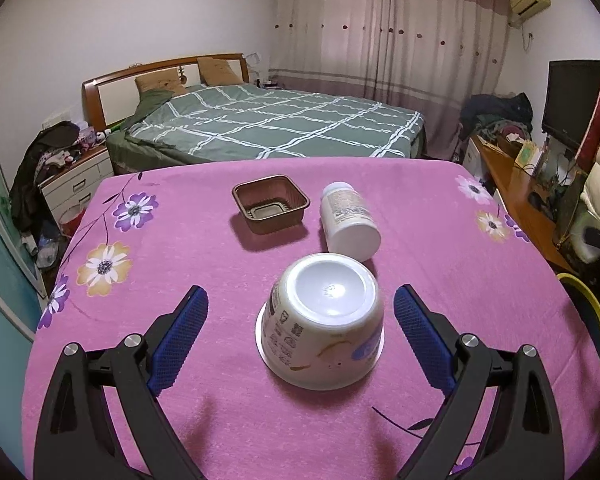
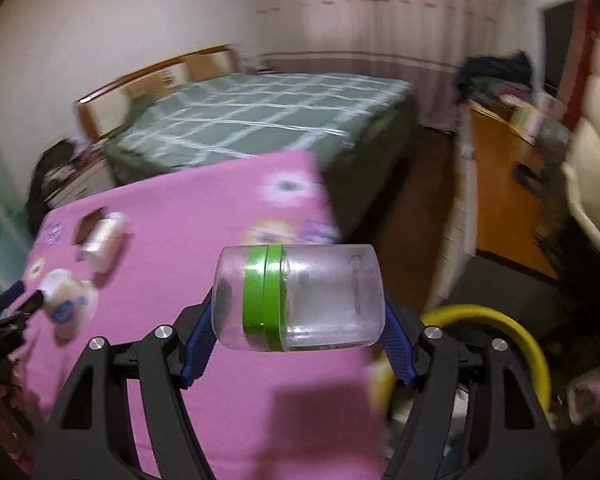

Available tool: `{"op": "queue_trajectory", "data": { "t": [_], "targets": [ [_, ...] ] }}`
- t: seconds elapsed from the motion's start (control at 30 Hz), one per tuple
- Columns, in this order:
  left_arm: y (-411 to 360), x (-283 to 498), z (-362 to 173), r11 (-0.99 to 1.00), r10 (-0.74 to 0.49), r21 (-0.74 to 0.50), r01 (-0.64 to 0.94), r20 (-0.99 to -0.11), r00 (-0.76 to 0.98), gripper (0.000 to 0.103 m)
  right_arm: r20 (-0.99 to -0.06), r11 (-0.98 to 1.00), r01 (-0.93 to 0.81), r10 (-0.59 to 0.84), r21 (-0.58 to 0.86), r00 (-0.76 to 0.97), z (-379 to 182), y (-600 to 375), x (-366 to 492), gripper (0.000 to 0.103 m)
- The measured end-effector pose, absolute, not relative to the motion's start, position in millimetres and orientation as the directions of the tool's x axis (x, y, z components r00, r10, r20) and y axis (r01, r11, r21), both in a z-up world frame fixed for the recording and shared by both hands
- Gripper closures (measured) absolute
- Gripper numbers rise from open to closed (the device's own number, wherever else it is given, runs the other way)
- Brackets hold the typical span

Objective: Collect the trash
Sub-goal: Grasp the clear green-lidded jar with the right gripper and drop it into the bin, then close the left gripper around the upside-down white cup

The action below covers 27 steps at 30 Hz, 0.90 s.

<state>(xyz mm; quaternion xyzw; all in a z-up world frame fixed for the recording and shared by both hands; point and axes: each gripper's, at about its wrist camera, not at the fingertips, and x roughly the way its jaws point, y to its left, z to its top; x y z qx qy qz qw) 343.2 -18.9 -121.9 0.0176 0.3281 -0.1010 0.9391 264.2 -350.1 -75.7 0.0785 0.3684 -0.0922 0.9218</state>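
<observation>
An upturned white paper bowl (image 1: 324,320) sits on the pink flowered tablecloth (image 1: 180,248), between the blue pads of my left gripper (image 1: 300,308), which stands open with a gap on each side. Behind the bowl lie a white pill bottle (image 1: 350,220) on its side and a brown plastic tray (image 1: 270,204). My right gripper (image 2: 298,312) is shut on a clear plastic jar with a green band (image 2: 300,296), held sideways above the table's right edge. The right wrist view is blurred; it shows the bowl (image 2: 66,300), the left gripper (image 2: 20,296) and the pill bottle (image 2: 102,244) at far left.
A yellow-rimmed bin (image 2: 500,328) stands below the table's right side, its rim also in the left wrist view (image 1: 592,312). Beyond the table are a bed with a green checked cover (image 1: 268,124), a nightstand (image 1: 76,180) and a wooden desk (image 1: 516,200).
</observation>
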Motion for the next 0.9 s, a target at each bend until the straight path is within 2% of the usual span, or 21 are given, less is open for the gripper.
{"op": "queue_trajectory", "data": {
  "t": [0.23,0.33,0.37,0.9],
  "targets": [
    [-16,343,-121,0.983,-0.164,-0.034,0.182,-0.614,0.772,0.009,-0.757,0.917,0.396,-0.222,0.052,0.614,-113,-416,236,0.035],
    [-14,343,-122,0.983,-0.169,-0.048,0.179,-0.618,0.768,0.009,-0.758,0.894,0.449,-0.291,0.002,0.583,-122,-426,233,0.025],
    [-13,343,-122,0.983,-0.171,-0.049,0.179,-0.618,0.768,0.009,-0.756,0.889,0.458,-0.3,0.0,0.582,-123,-427,232,0.025],
    [-26,354,-138,0.977,-0.162,-0.011,0.211,-0.678,0.717,0.009,-0.632,0.947,0.268,-0.098,0.179,0.769,-105,-350,279,0.02]
  ]
}}
